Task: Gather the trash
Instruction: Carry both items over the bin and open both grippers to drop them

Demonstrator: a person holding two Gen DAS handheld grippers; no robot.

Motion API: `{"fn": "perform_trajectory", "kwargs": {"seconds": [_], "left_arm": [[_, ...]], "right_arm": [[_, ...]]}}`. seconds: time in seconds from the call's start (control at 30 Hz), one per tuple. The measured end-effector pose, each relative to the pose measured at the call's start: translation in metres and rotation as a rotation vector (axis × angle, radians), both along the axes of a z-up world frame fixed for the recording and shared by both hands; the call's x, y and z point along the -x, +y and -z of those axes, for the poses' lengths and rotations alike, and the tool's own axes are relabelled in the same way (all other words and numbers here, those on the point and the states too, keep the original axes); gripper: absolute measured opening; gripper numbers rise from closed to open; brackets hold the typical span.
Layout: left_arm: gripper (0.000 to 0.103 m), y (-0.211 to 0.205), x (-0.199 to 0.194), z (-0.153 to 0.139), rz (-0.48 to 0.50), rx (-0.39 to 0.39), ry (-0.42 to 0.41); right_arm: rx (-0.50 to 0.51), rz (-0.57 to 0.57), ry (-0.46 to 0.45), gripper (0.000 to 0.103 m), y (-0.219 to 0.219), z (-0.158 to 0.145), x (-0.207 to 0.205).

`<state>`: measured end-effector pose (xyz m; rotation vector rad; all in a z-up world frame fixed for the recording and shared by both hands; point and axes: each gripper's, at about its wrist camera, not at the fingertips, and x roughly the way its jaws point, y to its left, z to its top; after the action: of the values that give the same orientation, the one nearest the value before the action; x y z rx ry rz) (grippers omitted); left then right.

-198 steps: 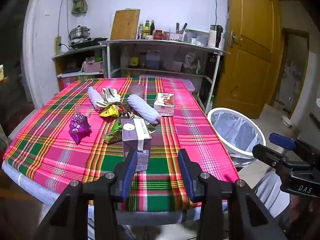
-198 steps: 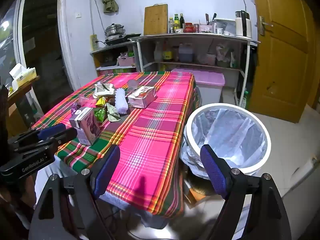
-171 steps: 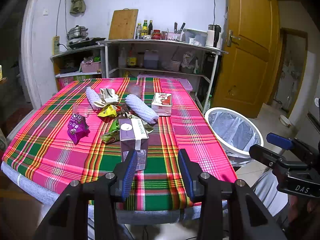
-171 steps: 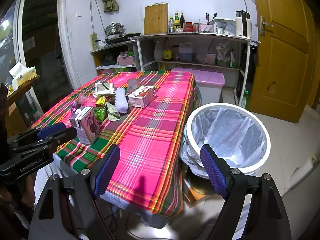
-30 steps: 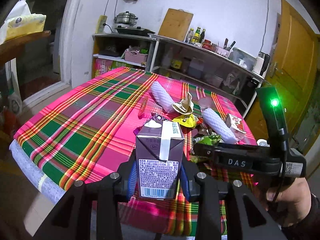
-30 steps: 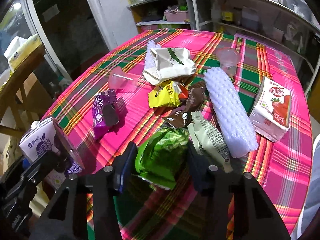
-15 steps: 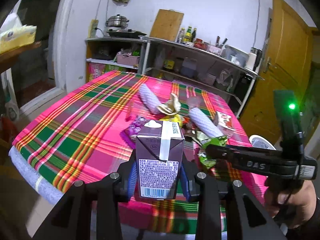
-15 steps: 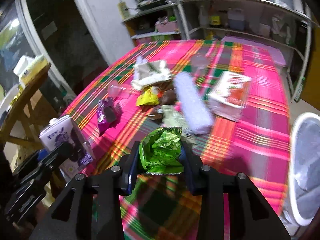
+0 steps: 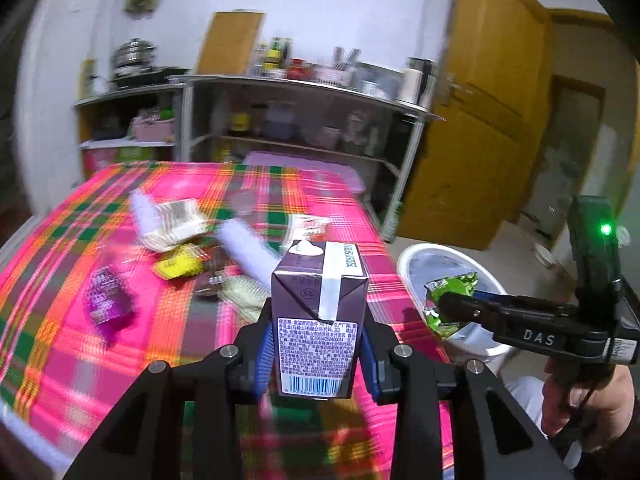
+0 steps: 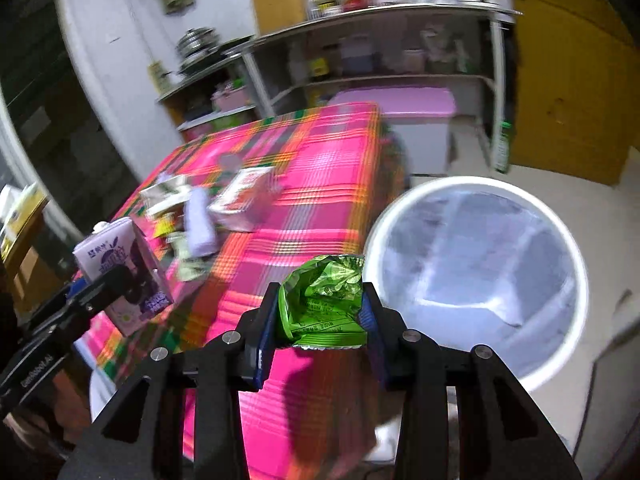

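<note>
My left gripper (image 9: 318,354) is shut on a purple milk carton (image 9: 318,312), held upright above the table's near edge; the carton also shows in the right wrist view (image 10: 120,276). My right gripper (image 10: 320,320) is shut on a crumpled green snack wrapper (image 10: 324,300), held beside the rim of the white trash bin (image 10: 476,276) lined with a clear bag. In the left wrist view the right gripper (image 9: 444,304) holds the wrapper (image 9: 450,290) over the bin (image 9: 416,252).
More trash lies on the plaid tablecloth (image 9: 80,340): a purple wrapper (image 9: 108,300), a yellow wrapper (image 9: 178,266), white foam rolls (image 9: 248,246), a strawberry carton (image 10: 244,192). Shelves (image 9: 300,120) stand behind; a yellow door (image 9: 480,140) is at right.
Both grippers have swung right toward the bin. The right gripper carried the green wrapper off the table to the bin's rim. The left still holds the carton.
</note>
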<state>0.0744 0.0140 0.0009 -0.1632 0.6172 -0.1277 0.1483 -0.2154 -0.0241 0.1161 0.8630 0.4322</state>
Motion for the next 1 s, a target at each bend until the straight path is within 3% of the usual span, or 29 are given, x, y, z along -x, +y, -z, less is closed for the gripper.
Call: {"fn": "perform_trajectory", "kwargs": {"seconds": [0.37, 0.73, 1.0], "left_arm": [[0.037, -0.09, -0.047, 0.004, 0.228, -0.007, 0.046], [0.037, -0.15, -0.099, 0.028, 0.35, -0.015, 0.141], [0.037, -0.169, -0.126, 0.049, 0.387, -0.016, 0.211]], "right_arm": [[0.012, 0.159, 0.056, 0.04, -0.077, 0.029, -0.014], [0.02, 0.202, 0.127, 0.041, -0.112, 0.061, -0.032], [0.033, 0.208, 0.14, 0.051, -0.12, 0.068, -0.037]]}}
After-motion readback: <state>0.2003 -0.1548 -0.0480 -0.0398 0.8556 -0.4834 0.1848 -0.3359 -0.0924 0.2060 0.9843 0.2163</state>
